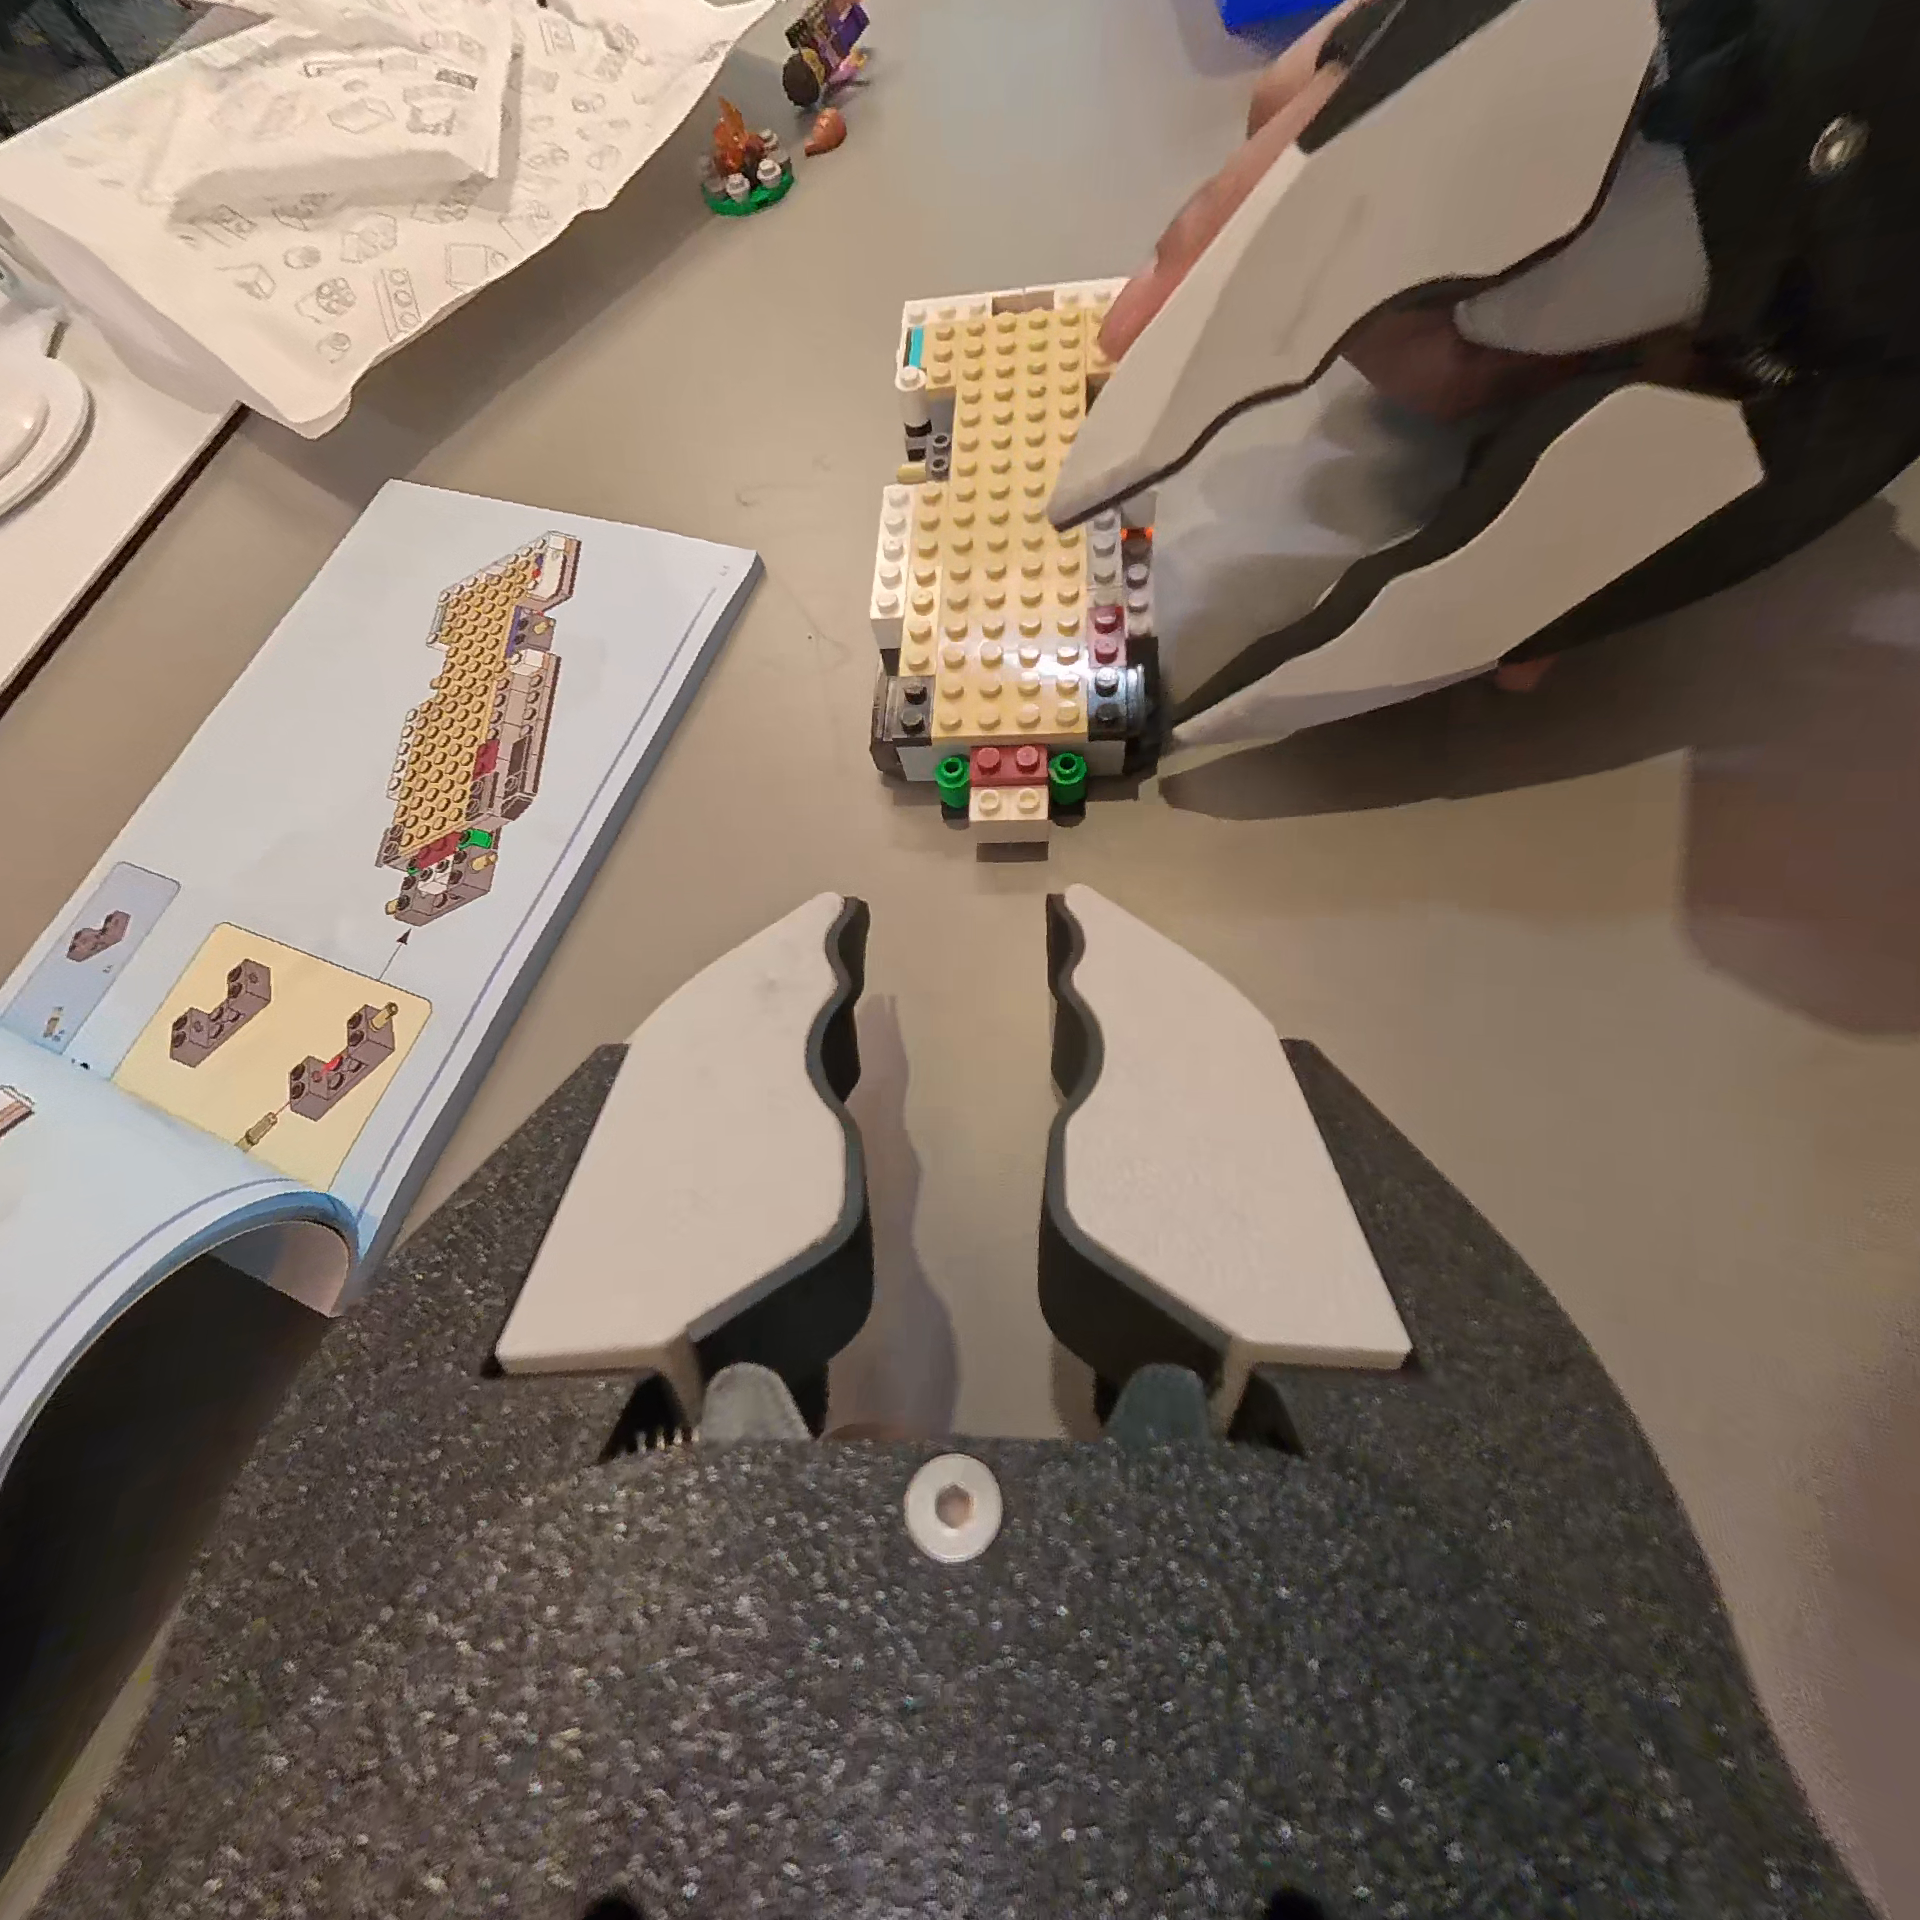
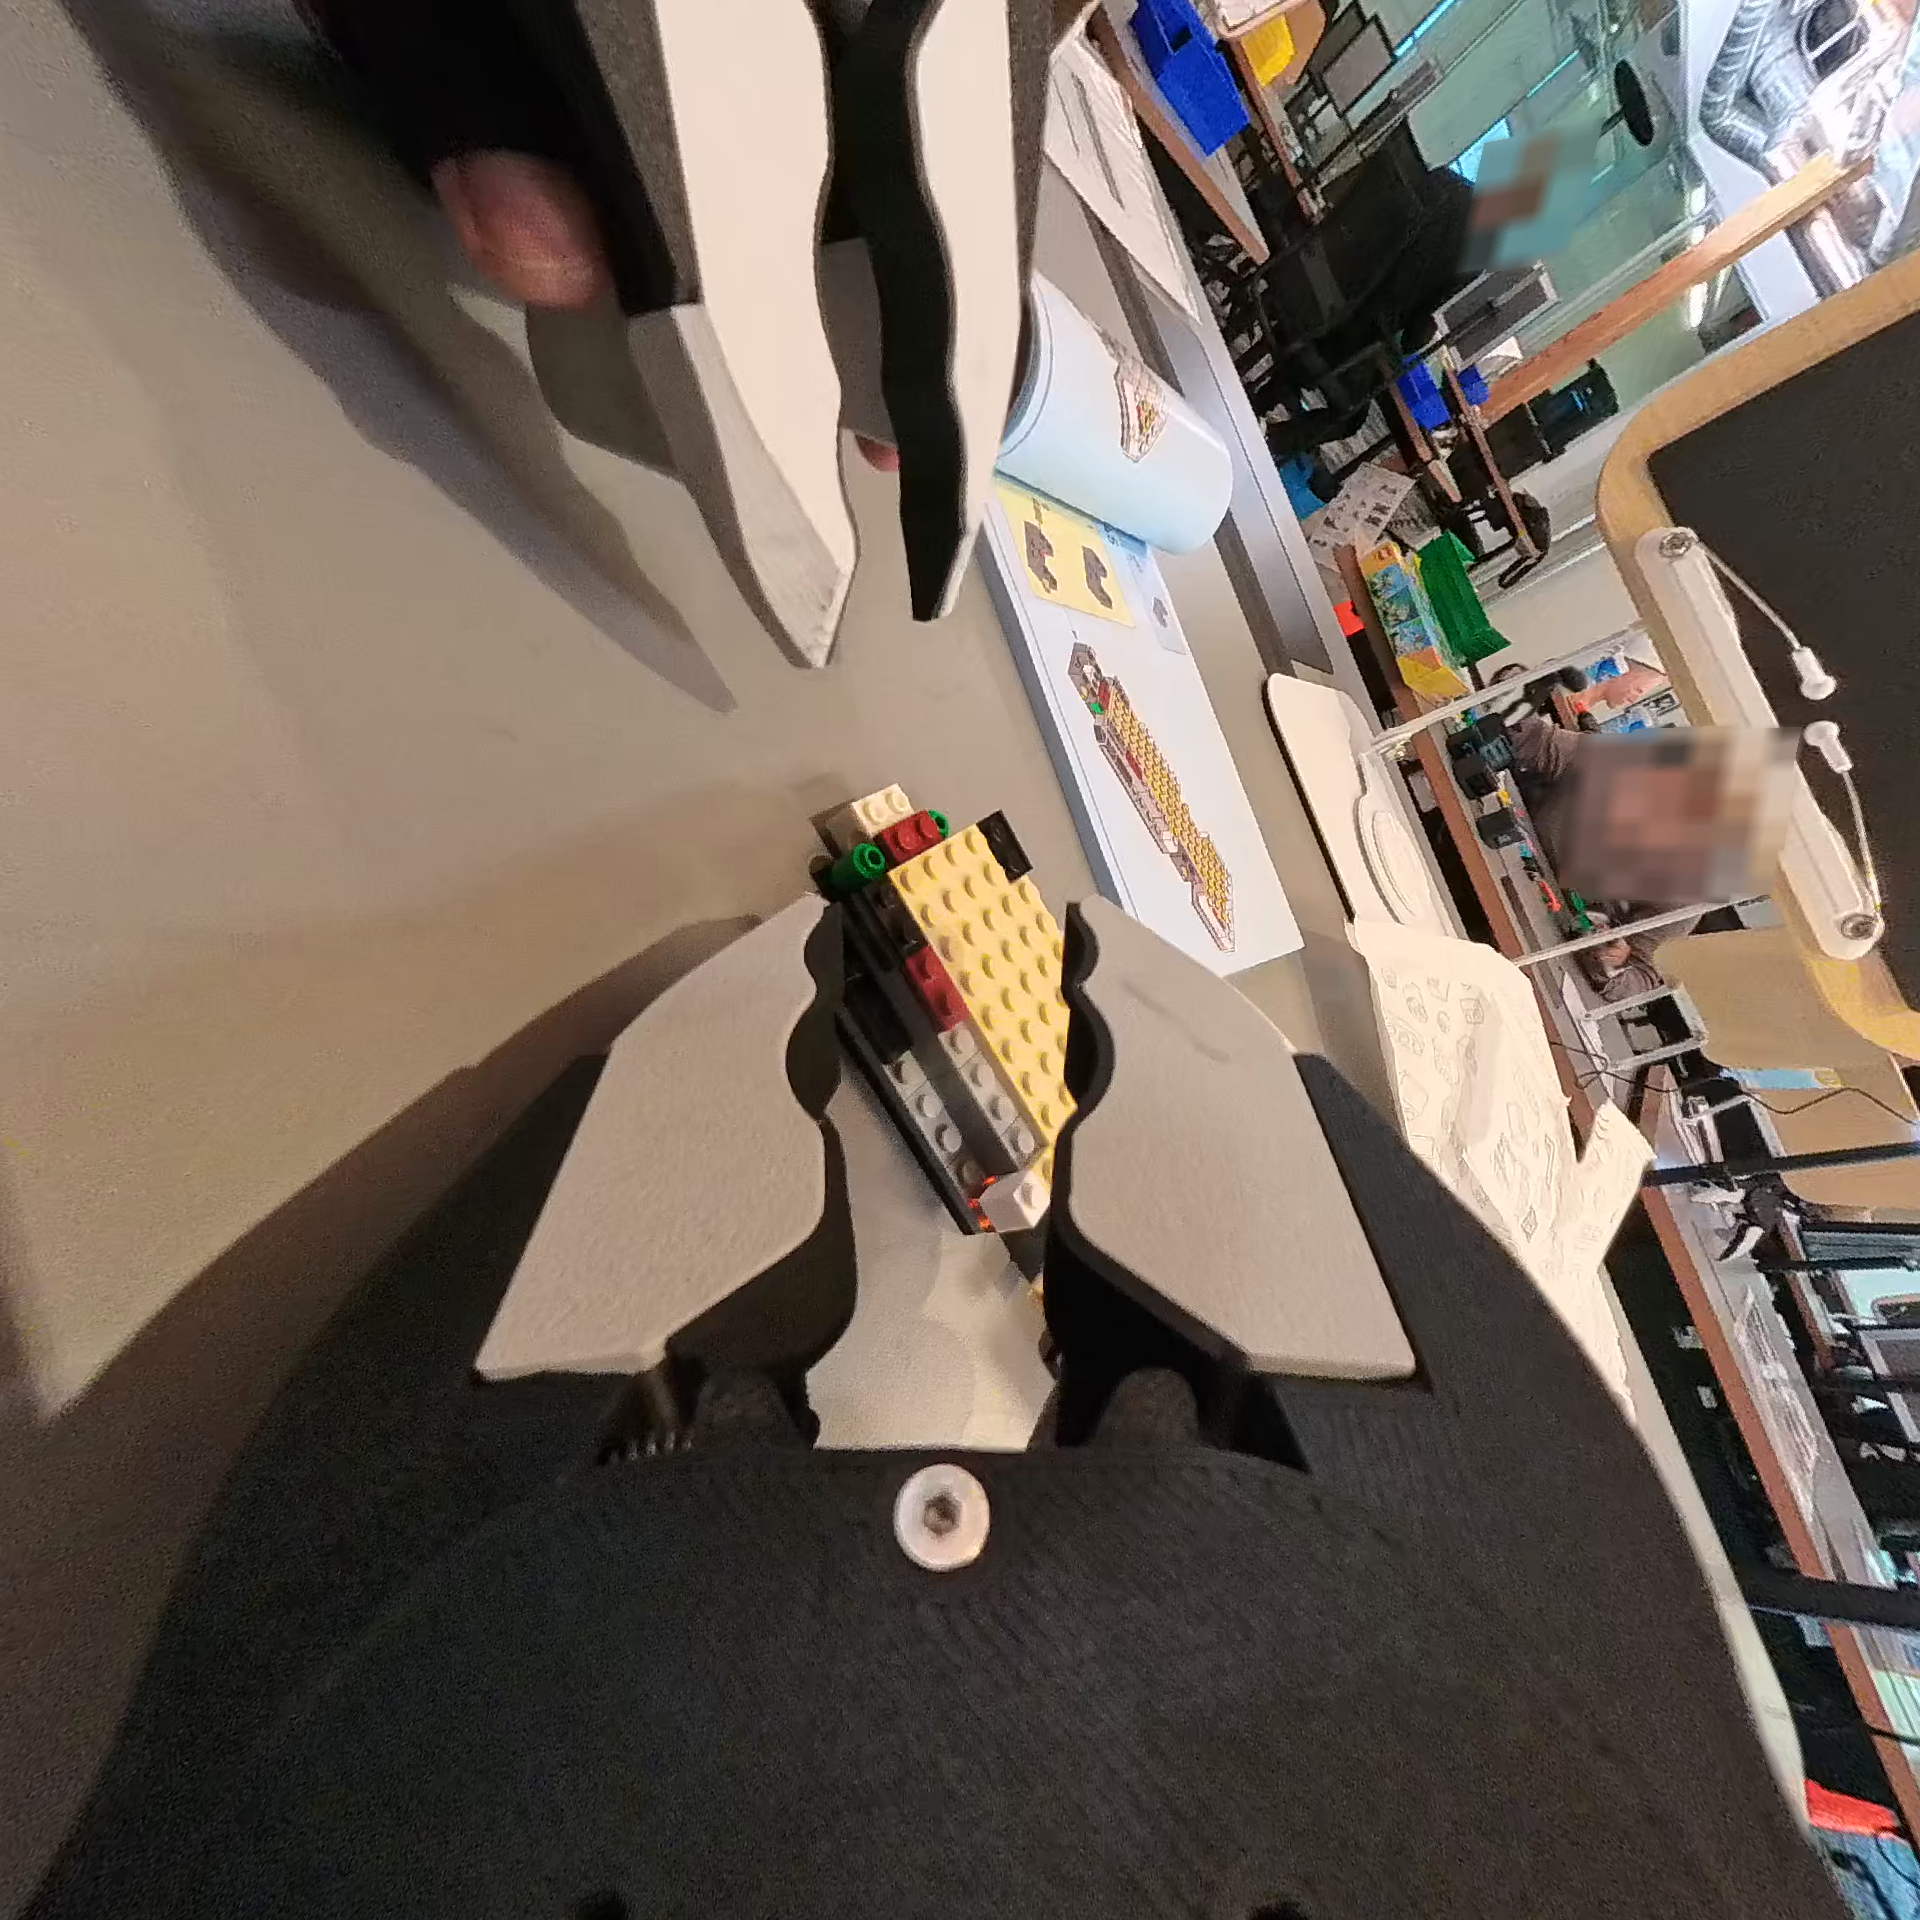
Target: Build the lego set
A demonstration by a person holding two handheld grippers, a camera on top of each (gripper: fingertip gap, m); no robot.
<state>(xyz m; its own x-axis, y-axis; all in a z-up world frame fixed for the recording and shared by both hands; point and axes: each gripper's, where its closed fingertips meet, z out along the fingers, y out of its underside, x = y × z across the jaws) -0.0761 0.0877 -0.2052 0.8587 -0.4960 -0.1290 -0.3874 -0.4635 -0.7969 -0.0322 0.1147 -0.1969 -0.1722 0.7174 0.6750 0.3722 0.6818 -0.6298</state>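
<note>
A brick model (image 1: 997, 520) with a tan studded top, white and black sides and green and dark red bits at its near end sits on the grey table (image 1: 1403, 987). My left gripper (image 1: 956, 904) is open and empty, just short of the model's near end; it shows from above in the right wrist view (image 2: 878, 623). My right gripper (image 1: 1127, 623) comes in from the right. One finger (image 1: 1143, 416) lies on the tan top, the other (image 1: 1351, 665) against the model's right side at table level. In the right wrist view the right gripper (image 2: 951, 914) is shut on the model (image 2: 987, 966), with both pads touching it.
An open instruction booklet (image 1: 364, 831) lies left of the model. A crumpled printed paper sheet (image 1: 364, 177) lies at the far left. A small green-based brick piece (image 1: 748, 156) and a toy figure (image 1: 826, 52) stand at the back. A white tray (image 1: 31, 436) sits at the left edge. My hands' fingertips stand some 6 cm from each other. The small green-based brick piece (image 1: 748, 156) sits 25 cm or so from the ends of my right fingers.
</note>
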